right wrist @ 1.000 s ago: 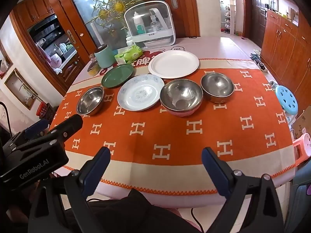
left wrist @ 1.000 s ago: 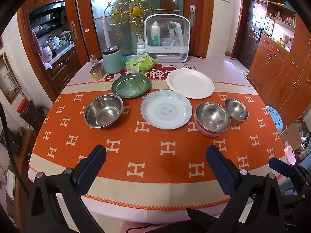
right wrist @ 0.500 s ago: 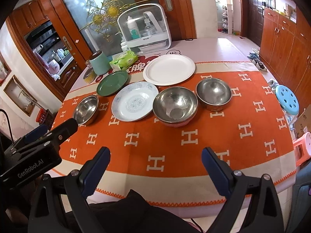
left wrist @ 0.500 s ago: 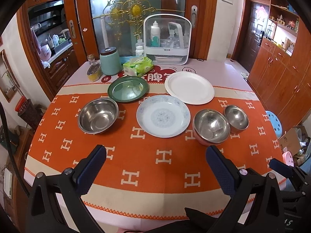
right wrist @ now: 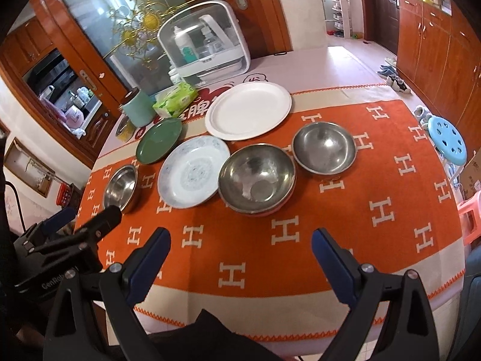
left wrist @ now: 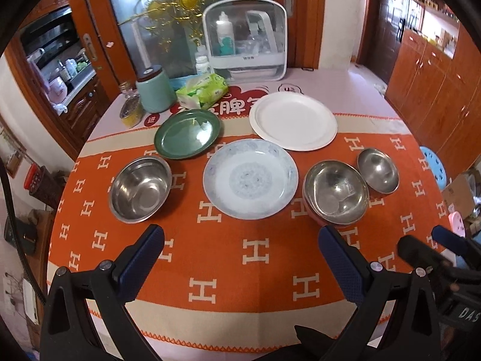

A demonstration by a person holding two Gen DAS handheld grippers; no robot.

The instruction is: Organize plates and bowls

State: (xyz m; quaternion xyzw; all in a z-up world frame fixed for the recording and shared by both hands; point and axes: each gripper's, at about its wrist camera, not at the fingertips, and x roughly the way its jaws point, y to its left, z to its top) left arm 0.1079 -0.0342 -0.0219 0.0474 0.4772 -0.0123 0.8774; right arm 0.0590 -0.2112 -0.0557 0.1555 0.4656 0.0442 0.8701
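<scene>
Table [left wrist: 369, 90], orange cloth [left wrist: 240, 258]. Patterned plate [left wrist: 251, 179] centre; steel bowl [left wrist: 139, 188] at 9 o'clock; green plate [left wrist: 187, 134] at 11; white plate [left wrist: 293, 121] at 1; two bowls [left wrist: 336, 192] at 3.

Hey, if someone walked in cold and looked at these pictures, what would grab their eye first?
The orange H-patterned tablecloth, then the crockery lined up across it: a patterned white plate in the middle, a steel bowl to its left, two more steel bowls to its right. Behind them sit a green plate and a plain white plate.

Bright, even daylight; glare spots gleam inside the large round steel bowl [left wrist: 336, 192] and on the round green glazed plate [left wrist: 187, 134]. Fisheye bending and black vignette at the edges.
</scene>
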